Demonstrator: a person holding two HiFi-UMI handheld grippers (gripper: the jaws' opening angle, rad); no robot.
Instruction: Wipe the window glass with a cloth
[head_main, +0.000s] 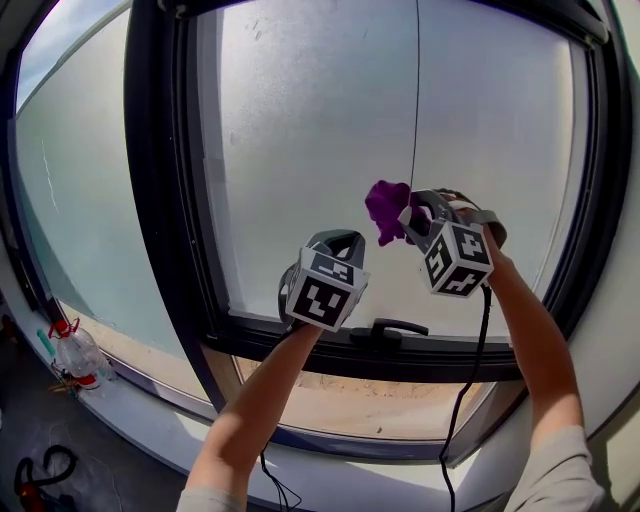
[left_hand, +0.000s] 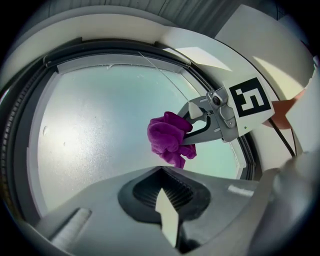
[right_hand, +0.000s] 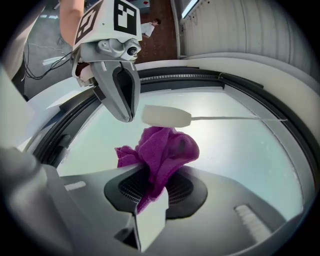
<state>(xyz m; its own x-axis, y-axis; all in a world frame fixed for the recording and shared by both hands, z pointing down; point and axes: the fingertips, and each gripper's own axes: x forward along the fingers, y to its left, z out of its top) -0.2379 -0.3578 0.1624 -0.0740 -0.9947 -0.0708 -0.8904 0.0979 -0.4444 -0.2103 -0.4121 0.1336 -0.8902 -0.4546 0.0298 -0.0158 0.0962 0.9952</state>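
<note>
The right gripper (head_main: 408, 222) pinches a bunched purple cloth (head_main: 385, 208) close to the window glass (head_main: 300, 120), above the pane's lower edge; it looks soft and light, best gripped deep in the bunch; the left gripper (head_main: 338, 243) hovers nearby, jaws pressed together, empty.

Bunched purple cloth (head_main: 386, 208) before hazy window glass (head_main: 300, 130).

Head view faces the window glass (head_main: 320, 120) squarely, at close range. Left gripper view, near the glass, takes in the right claw (left_hand: 189, 131). Right gripper view takes in the left claw (right_hand: 126, 115). All share the cloth (head_main: 385, 208).
</note>
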